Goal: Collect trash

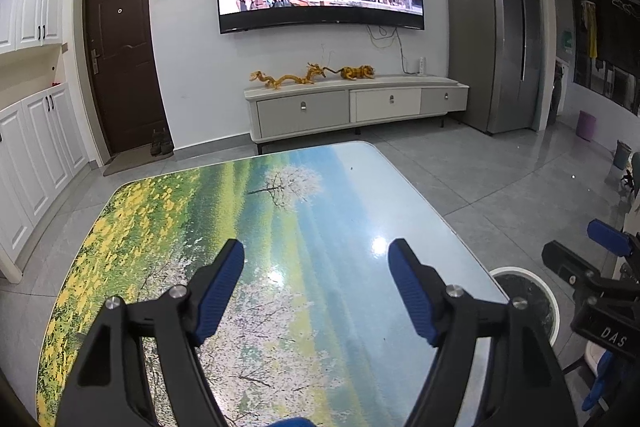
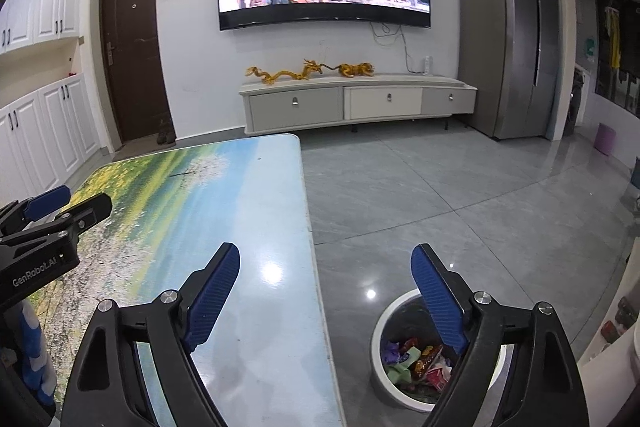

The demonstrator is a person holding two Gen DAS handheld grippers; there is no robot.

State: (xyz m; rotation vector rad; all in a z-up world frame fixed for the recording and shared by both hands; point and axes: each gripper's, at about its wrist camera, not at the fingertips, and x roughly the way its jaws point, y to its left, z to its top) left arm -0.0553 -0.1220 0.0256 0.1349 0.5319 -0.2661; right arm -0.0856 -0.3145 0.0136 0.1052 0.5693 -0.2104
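The left tool [image 1: 316, 291] hangs over the near half of the surface [image 1: 168, 227], jaws apart and nothing between them. No scrap shows anywhere on the printed top, from its left edge across to the right edge, in either wrist view. Just off the surface's near right corner, on the floor, stands the white bin [image 2: 390, 313], and the collected trash [image 2: 416, 355], a heap of coloured wrappers, lies inside it. The right tool [image 2: 326, 297] hovers above that spot, released and empty, one finger over the surface's right edge and the other over the bin's rim

Judging by this, the drop looks finished and the job is at or near its end. To close the step well, I would keep both tools spread, draw the right one clear without clipping the rim, and sweep a look along the far edge and the floor beside the bin for any stray piece
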